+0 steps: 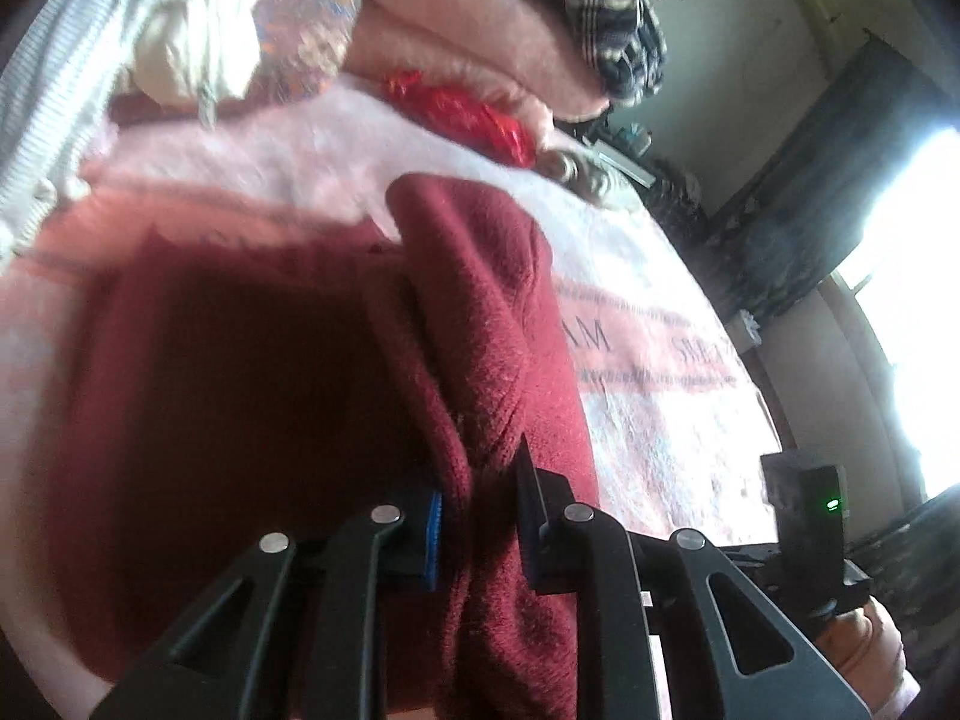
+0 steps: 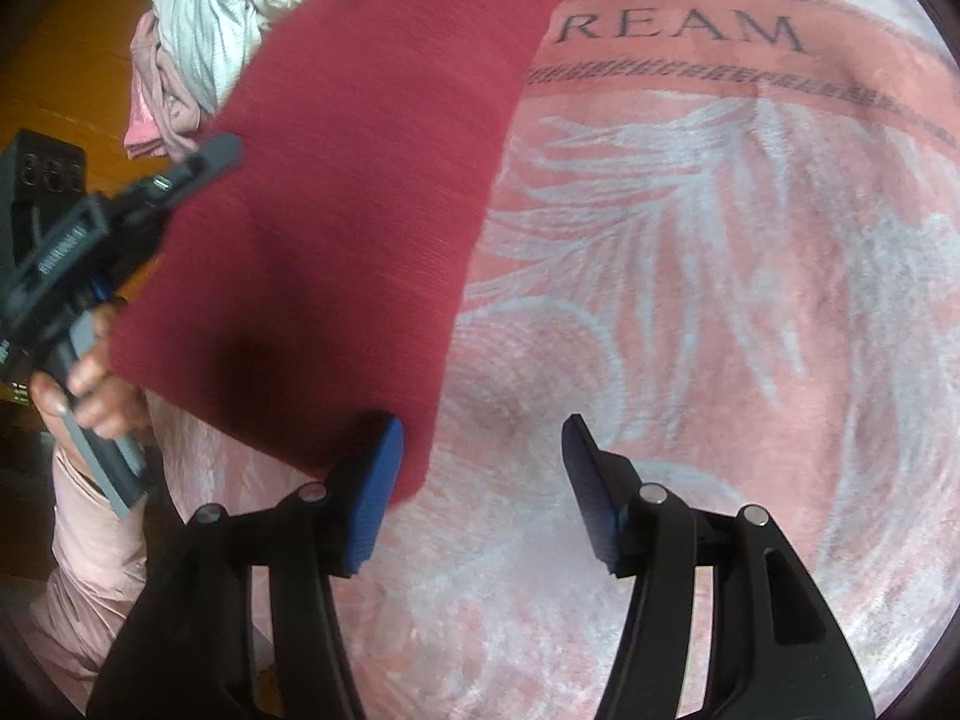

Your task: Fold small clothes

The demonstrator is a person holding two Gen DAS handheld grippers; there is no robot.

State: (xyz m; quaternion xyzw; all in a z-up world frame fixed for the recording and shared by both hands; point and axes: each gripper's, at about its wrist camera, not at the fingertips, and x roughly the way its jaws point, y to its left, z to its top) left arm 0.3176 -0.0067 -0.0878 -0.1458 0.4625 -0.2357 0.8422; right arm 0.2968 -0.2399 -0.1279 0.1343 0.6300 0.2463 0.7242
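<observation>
A fold is in hand: the left gripper [image 1: 480, 516] is clamping a bunched edge of the maroon garment [image 2: 360, 180] between its fingers [image 1: 432, 540] and holding it up over the pink blanket [image 2: 690, 270]. The right gripper [image 2: 480, 480] is standing wide open, holding nothing, its left finger [image 2: 375, 492] touching or just behind the cloth's lower corner. Next, that gripper likely needs to shift left and close on the corner, so both can lay the garment flat. A pile of other clothes [image 2: 216, 42] is waiting beyond.
</observation>
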